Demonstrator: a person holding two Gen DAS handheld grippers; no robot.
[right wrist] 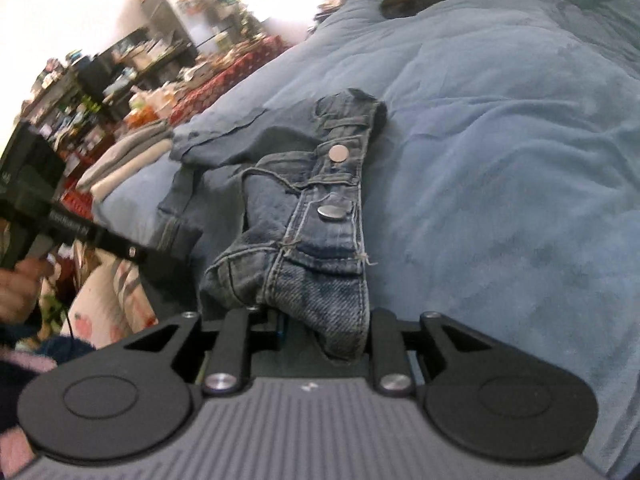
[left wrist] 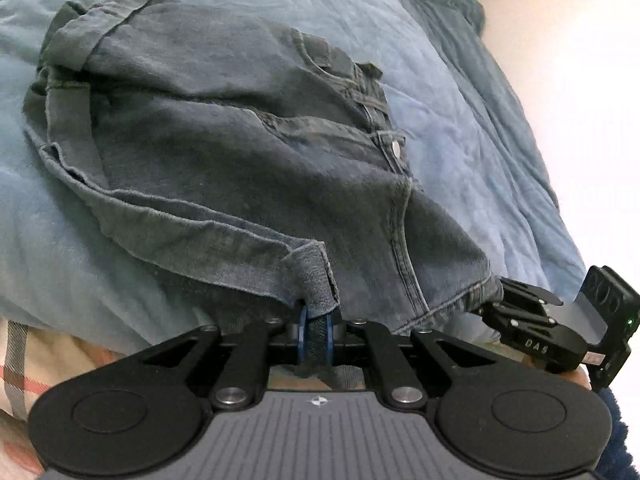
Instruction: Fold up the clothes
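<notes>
Jeans [left wrist: 240, 152] lie crumpled on a blue blanket [left wrist: 460, 100], spreading from the left claw [left wrist: 315, 338] up toward 11–12 o'clock in the left wrist view. The claw sits at 6 o'clock of the frame, its blue pads [left wrist: 302, 334] pinched tight on a rolled denim hem w/ fabric filling the gap between them. Waistband w/ a metal button [left wrist: 396, 148] runs at abt 1 o'clock from the claw.

Right claw [left wrist: 500, 304] shows at 4 o'clock in the same view, tips touching the jeans' lower edge; from here can't tell how far they're parted.

In the right wrist view, the jeans [right wrist: 312, 216] bunch directly ahead of the right claw [right wrist: 320, 328], stretching to 12 o'clock. Thick seamed denim drapes down between the fingers, hiding the tips — looks gripped, though pad contact isn't visible. Two buttons [right wrist: 338, 153] sit on the waistband at 12 o'clock. Blanket [right wrist: 500, 160] fills 1–4 o'clock. Left claw [right wrist: 120, 248] enters at 9 o'clock, held by a hand [right wrist: 20, 280], its tip meeting denim. Cluttered shelves [right wrist: 100, 80] blur at 10–11 o'clock.
</notes>
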